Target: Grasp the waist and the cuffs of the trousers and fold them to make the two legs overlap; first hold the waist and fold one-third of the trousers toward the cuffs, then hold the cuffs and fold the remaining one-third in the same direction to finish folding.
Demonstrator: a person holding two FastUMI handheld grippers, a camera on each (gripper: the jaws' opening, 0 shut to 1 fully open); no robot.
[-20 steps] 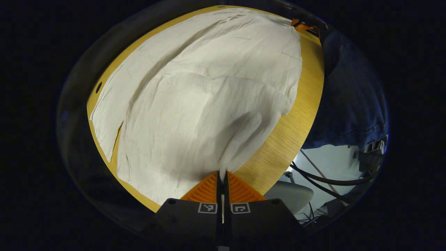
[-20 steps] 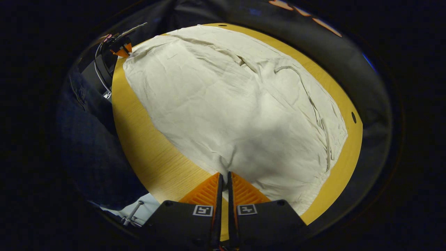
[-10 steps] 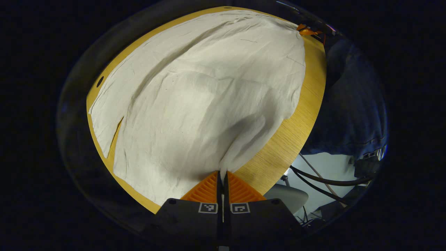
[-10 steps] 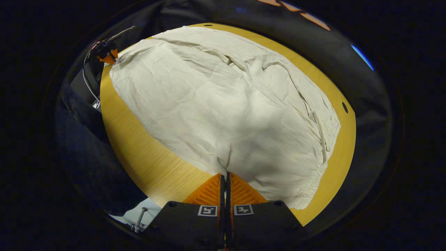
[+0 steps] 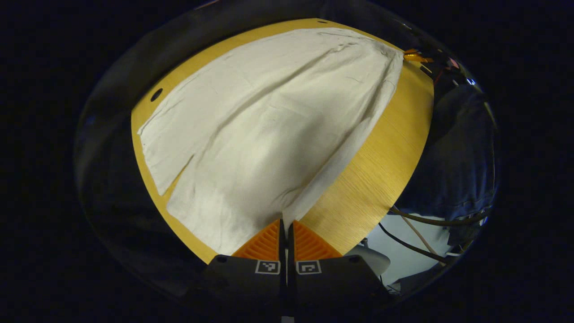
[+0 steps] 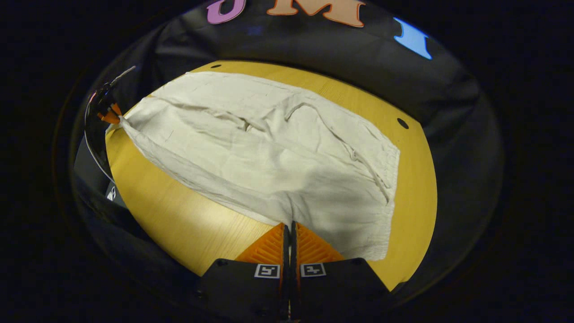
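— Trousers (image 5: 264,134) were spread on the tabletop (image 5: 381,157); why was the near edge lifted?
— It was pinched by left claw (image 5: 285,223) and right claw (image 6: 290,224), probably so one leg could be laid over the other.

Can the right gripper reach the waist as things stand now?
Likely yes: the right gripper is already shut on the trousers near the waist, and the table beside it is bare.
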